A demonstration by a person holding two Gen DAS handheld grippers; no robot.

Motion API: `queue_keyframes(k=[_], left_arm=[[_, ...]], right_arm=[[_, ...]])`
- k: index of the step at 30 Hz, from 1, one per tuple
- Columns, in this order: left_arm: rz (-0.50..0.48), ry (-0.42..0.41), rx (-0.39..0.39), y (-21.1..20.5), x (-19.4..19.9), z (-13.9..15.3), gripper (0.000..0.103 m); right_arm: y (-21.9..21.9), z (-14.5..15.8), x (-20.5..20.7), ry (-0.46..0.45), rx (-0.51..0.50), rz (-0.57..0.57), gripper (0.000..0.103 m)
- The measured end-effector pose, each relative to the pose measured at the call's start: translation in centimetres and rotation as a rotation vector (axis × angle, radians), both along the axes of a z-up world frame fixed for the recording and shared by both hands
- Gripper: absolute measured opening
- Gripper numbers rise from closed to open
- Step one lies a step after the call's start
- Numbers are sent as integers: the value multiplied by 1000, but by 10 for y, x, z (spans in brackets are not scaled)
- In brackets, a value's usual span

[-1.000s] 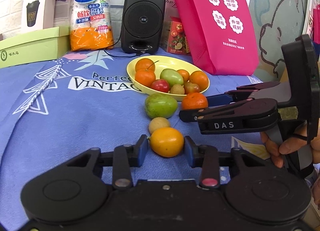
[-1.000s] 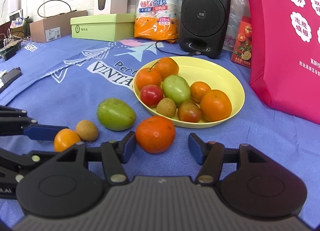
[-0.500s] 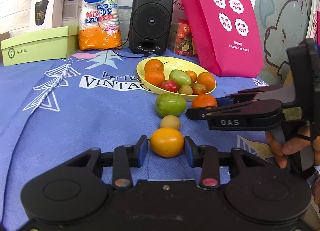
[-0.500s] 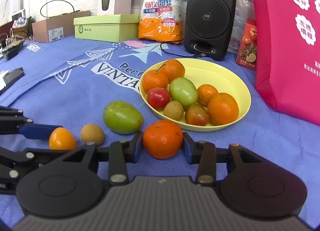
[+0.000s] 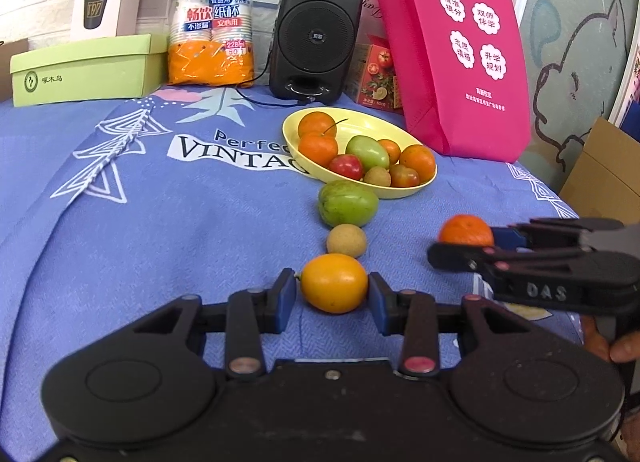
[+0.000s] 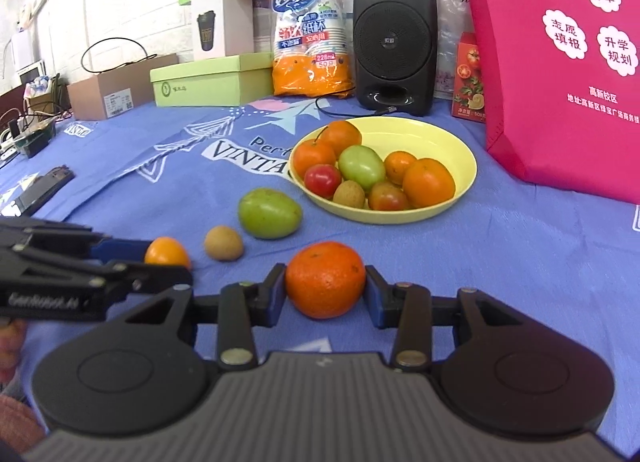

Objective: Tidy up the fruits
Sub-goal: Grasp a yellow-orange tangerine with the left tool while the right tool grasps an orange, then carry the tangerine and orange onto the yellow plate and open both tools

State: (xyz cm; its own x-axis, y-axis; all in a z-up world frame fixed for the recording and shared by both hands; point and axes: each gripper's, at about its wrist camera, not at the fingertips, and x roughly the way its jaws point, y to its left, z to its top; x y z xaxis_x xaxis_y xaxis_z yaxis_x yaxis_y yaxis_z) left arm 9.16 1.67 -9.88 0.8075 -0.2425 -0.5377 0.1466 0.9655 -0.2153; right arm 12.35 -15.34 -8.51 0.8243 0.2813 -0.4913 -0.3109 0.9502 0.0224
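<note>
Blue printed cloth (image 5: 168, 222) covers the surface, with a black speaker (image 5: 316, 32), an orange pack of paper cups (image 5: 212, 18), a green box (image 5: 86, 70) and a pink tote bag (image 5: 460, 50) lined up along the back. My left tool (image 5: 333, 288) sits low near the front with its blue pads pressed on either side of a yellow-orange fruit (image 5: 334, 282), so it is closed on that fruit. My right tool (image 6: 325, 289) has just been closing, and its pads now press both sides of a mandarin (image 6: 325, 279), which rests on the cloth between them. From the left wrist view, the right tool comes in from the right edge, with the mandarin showing at its tip and part of a hand gripping it below. Just beyond the yellow-orange fruit lies a small brown round fruit (image 5: 346, 240), and beyond that a larger green fruit (image 5: 347, 203), which lies just in front of the rim of a yellow bowl (image 5: 424, 186); I cannot tell whether they touch. The bowl holds several mandarins, a green fruit, a red one, a small brown one and a reddish one, crowded on its nearer side in the right wrist view. Behind the bowl, a small red carton (image 6: 468, 78) stands between the speaker and the tote bag.
</note>
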Motion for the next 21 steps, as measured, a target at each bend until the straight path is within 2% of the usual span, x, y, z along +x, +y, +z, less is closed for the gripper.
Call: queue_keyframes(k=[12, 21], left_arm=[[-16, -3, 26, -6, -11, 10, 38], [-69, -53, 64, -8, 11, 43, 38]], right_arm=[[-10, -4, -35, -10, -22, 3, 40], [-36, 16, -32, -58, -54, -43, 40]])
